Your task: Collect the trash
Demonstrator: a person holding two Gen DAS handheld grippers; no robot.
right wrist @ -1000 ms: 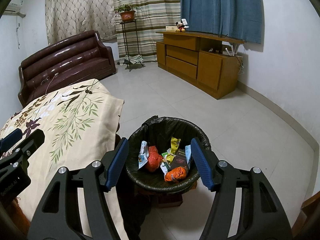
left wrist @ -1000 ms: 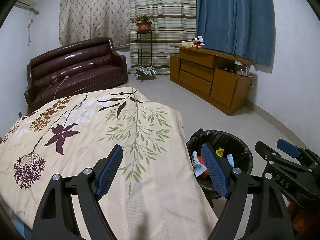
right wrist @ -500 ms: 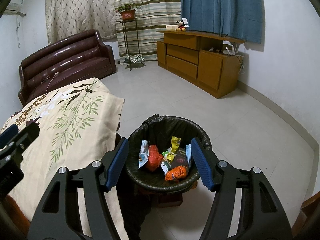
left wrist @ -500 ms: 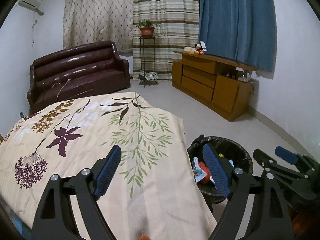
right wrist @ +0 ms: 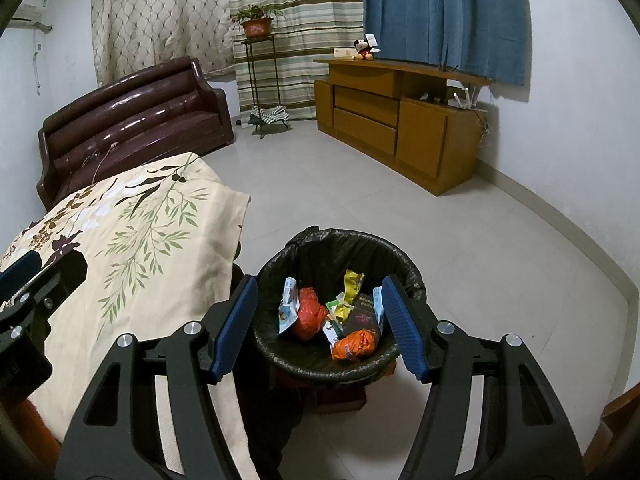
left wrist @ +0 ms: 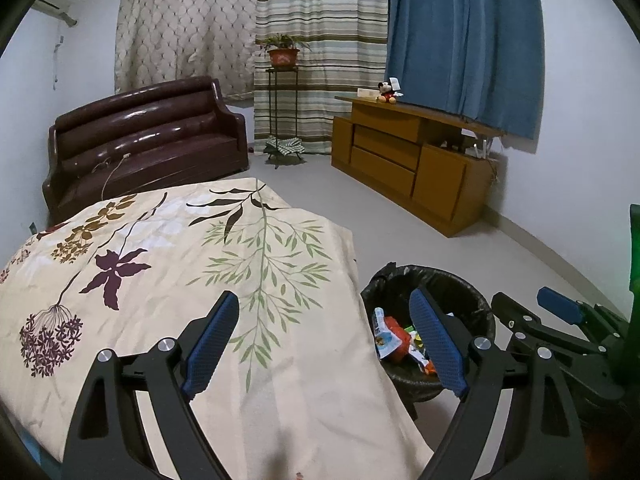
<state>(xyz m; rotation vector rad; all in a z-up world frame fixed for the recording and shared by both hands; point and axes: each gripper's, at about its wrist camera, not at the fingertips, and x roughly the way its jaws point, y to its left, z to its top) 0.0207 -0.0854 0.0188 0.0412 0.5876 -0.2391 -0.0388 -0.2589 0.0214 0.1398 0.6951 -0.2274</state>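
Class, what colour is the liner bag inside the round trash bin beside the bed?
Black: the glossy plastic liner bag, clearest in the right wrist view.

A bed [left wrist: 168, 280] fills the left of the room, and a bin [right wrist: 336, 308] stands on the floor [right wrist: 460, 240] just beside its right edge. Wrappers [right wrist: 328, 316] lie in the bin. Behind the bed, a sofa [left wrist: 144, 148] sits against the far wall. To the sofa's right stands a plant stand [left wrist: 282, 116] with a potted plant [left wrist: 283, 50] on top, before the curtains [left wrist: 320, 32]. Right of it, a cabinet [left wrist: 416, 160] runs along the wall, with a toy [left wrist: 387, 92] on it.
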